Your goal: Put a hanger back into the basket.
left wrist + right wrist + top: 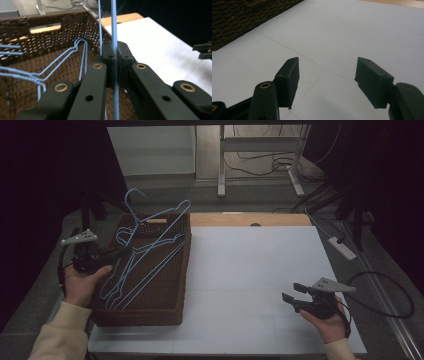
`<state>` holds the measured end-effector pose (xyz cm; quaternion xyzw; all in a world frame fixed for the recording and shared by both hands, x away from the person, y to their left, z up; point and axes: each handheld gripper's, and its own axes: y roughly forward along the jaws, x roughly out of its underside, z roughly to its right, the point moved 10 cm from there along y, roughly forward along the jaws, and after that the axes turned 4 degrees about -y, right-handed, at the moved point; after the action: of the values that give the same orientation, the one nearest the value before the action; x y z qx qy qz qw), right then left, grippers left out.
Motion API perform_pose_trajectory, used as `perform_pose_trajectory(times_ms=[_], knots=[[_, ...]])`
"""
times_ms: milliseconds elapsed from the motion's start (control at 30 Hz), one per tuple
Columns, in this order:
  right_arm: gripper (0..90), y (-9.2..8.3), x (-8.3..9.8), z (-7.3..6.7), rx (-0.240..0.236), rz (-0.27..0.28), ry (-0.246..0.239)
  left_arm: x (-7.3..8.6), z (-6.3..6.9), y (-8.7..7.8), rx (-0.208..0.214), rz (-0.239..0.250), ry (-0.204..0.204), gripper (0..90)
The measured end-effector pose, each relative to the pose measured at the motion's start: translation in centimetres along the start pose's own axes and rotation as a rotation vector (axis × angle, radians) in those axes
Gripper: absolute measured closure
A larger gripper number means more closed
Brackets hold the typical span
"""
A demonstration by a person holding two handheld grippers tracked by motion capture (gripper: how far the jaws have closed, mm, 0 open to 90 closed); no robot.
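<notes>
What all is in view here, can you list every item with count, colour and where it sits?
wire hangers: several, exact count unclear, light blue, tangled in and over the basket; one wire is clamped in the left gripper
basket: one, dark brown woven, left side of the table
white sheet: one, white, covering the tabletop
wooden table edge: one, light wood, far side past the sheet
power strip: one, white, on the floor to the right
left gripper: one, black, shut on a hanger wire above the basket
right gripper: one, black, open over the white sheet, holding nothing
</notes>
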<state>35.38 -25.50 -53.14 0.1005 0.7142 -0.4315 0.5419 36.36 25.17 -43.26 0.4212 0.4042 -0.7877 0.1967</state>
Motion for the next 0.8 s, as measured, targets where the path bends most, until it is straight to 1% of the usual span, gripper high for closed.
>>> perform_pose_trajectory(times_ms=[200,333,467,633,700,733,767,800], knots=[[36.5,0.0,0.0,0.0,0.001,-0.002,0.001,0.7,-1.2,-0.3,-0.027,-0.021,-0.008,86.4],[36.5,0.0,0.1,0.0,0.002,-0.002,0.000,1.3,-1.9,-0.2,-0.040,-0.042,-0.012,86.4],[36.5,0.1,0.1,0.0,0.003,-0.004,0.000,2.2,-2.3,0.6,-0.040,-0.077,-0.015,86.4],[36.5,0.1,0.1,0.0,0.004,-0.007,-0.001,3.4,-2.4,2.2,-0.034,-0.133,-0.013,86.4],[36.5,0.1,0.1,0.0,0.005,-0.006,0.001,4.0,-2.5,2.9,-0.042,-0.164,-0.021,86.4],[36.5,0.1,0.1,0.0,0.005,-0.007,0.001,4.0,-2.5,2.9,-0.042,-0.164,-0.021,86.3],[36.5,0.1,0.1,0.0,0.004,-0.007,0.001,4.6,-2.6,3.6,-0.048,-0.192,-0.033,86.4],[36.5,0.1,0.1,0.0,0.004,-0.007,0.000,4.9,-2.7,3.9,-0.053,-0.203,-0.038,86.4]])
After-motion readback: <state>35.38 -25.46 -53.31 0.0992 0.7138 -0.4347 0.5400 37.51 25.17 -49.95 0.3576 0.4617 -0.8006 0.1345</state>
